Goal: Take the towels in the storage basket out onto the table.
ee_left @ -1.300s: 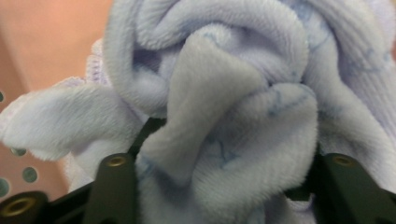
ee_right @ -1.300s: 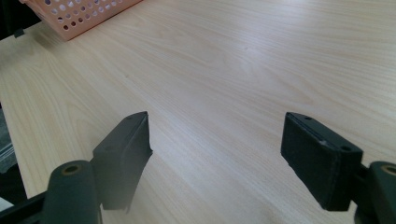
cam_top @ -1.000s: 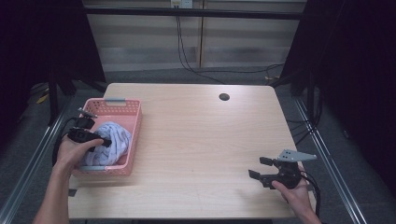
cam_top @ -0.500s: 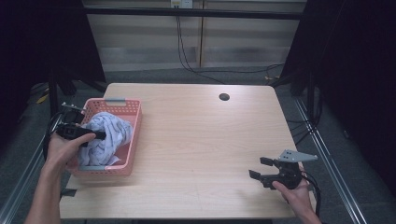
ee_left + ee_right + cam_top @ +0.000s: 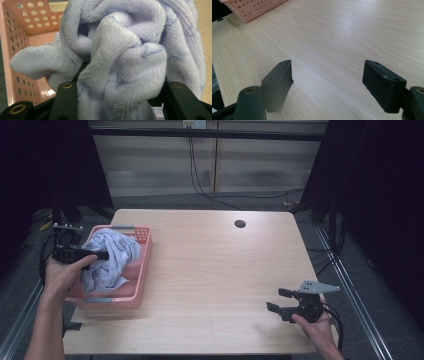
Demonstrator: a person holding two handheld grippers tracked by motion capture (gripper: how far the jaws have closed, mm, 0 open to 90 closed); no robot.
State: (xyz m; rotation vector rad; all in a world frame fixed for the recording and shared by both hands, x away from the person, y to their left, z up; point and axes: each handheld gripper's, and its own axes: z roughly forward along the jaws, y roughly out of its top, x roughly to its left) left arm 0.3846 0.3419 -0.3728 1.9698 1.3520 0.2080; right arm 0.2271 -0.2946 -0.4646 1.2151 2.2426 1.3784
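A pale wooden counter (image 5: 215,270) carries a pink perforated plastic basket (image 5: 142,270) at its left edge. The left tool (image 5: 97,254) clamps a bunched pale-blue terry towel (image 5: 112,255), lifted partly above the basket. The right tool (image 5: 279,300) rests near the counter's front right corner, jaws spread, empty.

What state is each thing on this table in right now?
Towel: bunched, gripped, partly lifted from the basket.
Pink basket: on the table, towel hanging into it.
Left gripper: shut on the towel.
Right gripper: open, holding nothing, low over the bare table.
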